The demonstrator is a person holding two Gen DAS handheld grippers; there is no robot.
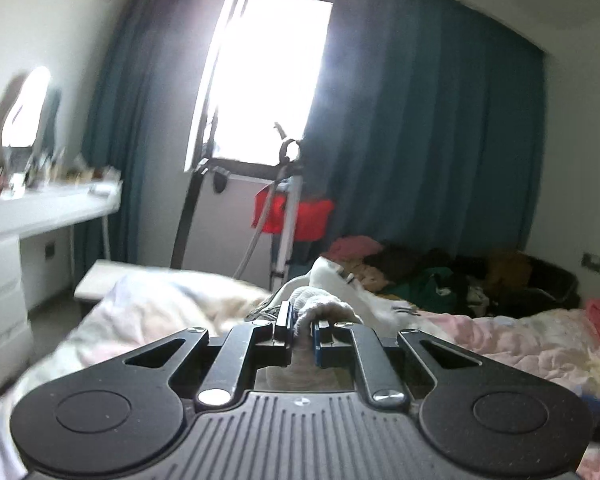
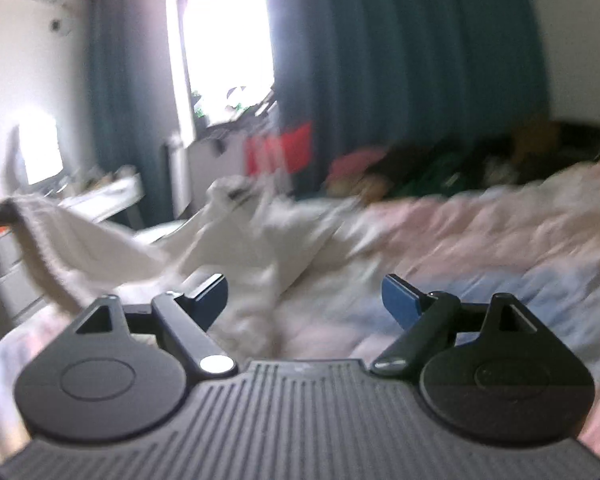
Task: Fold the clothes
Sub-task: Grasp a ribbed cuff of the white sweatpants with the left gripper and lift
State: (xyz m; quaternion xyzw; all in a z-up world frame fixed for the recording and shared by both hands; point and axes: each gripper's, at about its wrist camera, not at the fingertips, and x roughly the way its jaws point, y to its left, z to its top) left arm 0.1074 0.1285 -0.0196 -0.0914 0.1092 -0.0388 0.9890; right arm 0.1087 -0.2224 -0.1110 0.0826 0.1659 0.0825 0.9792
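While left gripper (image 1: 302,326) pinches, white garment (image 2: 236,240) stretches sideways.

- The right wrist view is smeared by motion: the heap of clothes (image 2: 440,164) at the far side of the bed (image 2: 480,240) is only patches of colour.
- The white garment (image 2: 236,232) has soft outlines, and its raised end runs off the left edge.
- In the left wrist view, the small things on the desk (image 1: 48,208) are too blurred to tell.

White garment (image 2: 236,240); teal curtains (image 1: 420,140); quilt (image 2: 480,232) seemingly pink-pastel.
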